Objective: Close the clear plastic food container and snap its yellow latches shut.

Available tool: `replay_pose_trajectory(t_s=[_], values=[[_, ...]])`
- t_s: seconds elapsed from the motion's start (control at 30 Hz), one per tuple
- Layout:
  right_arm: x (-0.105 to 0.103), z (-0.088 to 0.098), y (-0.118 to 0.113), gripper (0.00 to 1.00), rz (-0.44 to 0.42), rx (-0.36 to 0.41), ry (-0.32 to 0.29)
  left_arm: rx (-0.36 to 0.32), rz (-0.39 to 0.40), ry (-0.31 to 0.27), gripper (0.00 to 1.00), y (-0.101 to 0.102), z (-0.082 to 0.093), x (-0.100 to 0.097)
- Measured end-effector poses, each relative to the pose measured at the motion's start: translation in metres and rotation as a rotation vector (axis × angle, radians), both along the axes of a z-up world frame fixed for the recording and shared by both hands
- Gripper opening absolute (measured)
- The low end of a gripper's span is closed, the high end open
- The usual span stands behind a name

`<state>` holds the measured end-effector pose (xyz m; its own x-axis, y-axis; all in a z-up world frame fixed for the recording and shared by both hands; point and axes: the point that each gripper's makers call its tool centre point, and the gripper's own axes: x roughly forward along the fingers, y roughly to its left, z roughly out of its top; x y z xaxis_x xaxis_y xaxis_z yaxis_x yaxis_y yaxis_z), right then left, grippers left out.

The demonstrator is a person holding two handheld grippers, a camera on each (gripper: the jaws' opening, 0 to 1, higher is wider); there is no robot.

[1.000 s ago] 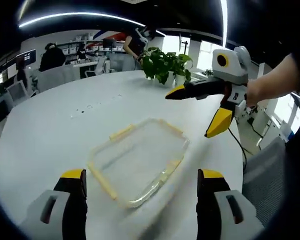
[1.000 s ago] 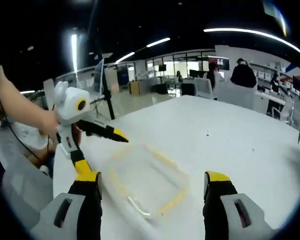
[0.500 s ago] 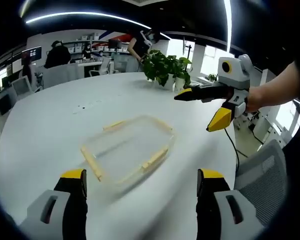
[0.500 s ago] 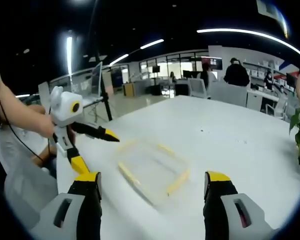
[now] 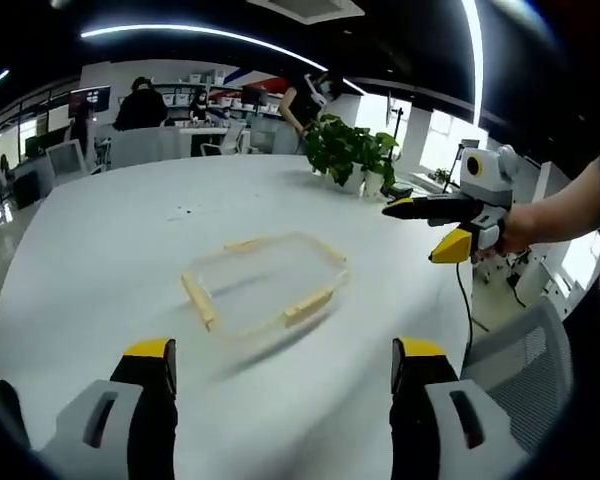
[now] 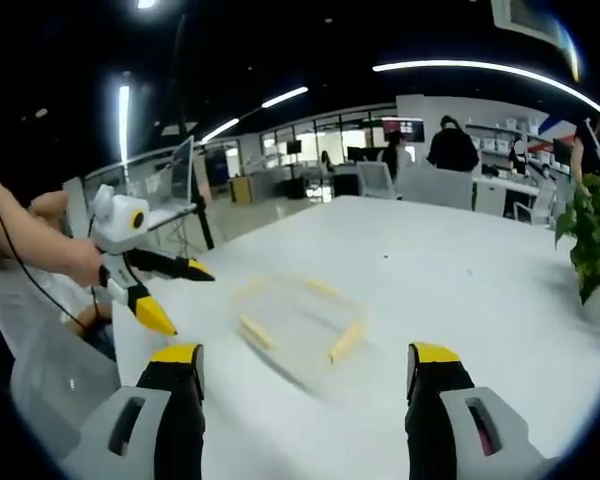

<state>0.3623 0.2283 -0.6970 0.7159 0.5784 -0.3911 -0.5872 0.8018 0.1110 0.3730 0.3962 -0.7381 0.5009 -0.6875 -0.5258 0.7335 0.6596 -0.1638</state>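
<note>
The clear plastic food container (image 5: pixel 265 283) lies flat on the white table (image 5: pixel 100 250), lid on, with yellow latches (image 5: pixel 308 306) along its sides. My left gripper (image 5: pixel 283 375) stands open well short of it, nothing between its jaws. In the right gripper view the container (image 6: pixel 295 317) lies ahead of my open right gripper (image 6: pixel 306 380), also apart from it. The right gripper (image 5: pixel 438 226) shows at the right of the left gripper view, jaws spread, held by a hand. The left gripper (image 6: pixel 160 290) appears at the left of the right gripper view, open too.
A potted green plant (image 5: pixel 350 150) stands on the far side of the round table; its leaves (image 6: pixel 590 230) show at the right of the right gripper view. People stand at desks (image 5: pixel 140 105) behind. A chair (image 5: pixel 525 345) is beside the table edge.
Both grippers have drawn back and away from the container, which now looks smaller and farther in both views. The container lies where it was.
</note>
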Motion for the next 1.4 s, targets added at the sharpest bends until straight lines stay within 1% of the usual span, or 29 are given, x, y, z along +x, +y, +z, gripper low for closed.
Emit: replay_pose_trajectory(t_s=[0.1, 0.27, 0.4, 0.6, 0.7, 1.0, 1.23, 1.4], values=[[-0.003, 0.002, -0.003, 0.84, -0.011, 0.011, -0.004, -0.003, 0.007, -0.005, 0.88, 0.001, 0.002, -0.004], [-0.010, 0.000, -0.007, 0.84, -0.025, 0.020, -0.002, -0.017, 0.035, -0.017, 0.89, 0.007, 0.005, -0.008], [-0.017, -0.002, -0.010, 0.83, -0.046, 0.034, 0.003, -0.034, 0.063, -0.003, 0.89, 0.012, 0.004, -0.012], [-0.032, 0.001, -0.012, 0.83, -0.047, 0.056, 0.005, -0.036, 0.071, 0.001, 0.88, 0.017, 0.001, -0.026], [-0.042, 0.003, -0.013, 0.83, -0.049, 0.060, 0.001, -0.040, 0.078, 0.013, 0.88, 0.018, -0.001, -0.033], [-0.060, -0.001, -0.023, 0.83, -0.078, 0.087, 0.015, -0.063, 0.103, 0.018, 0.87, 0.022, -0.001, -0.051], [-0.074, -0.003, -0.022, 0.83, -0.067, 0.091, 0.024, -0.082, 0.125, 0.026, 0.86, 0.030, -0.004, -0.065], [-0.082, -0.004, -0.018, 0.83, -0.075, 0.116, 0.026, -0.094, 0.141, 0.039, 0.86, 0.036, -0.010, -0.074]])
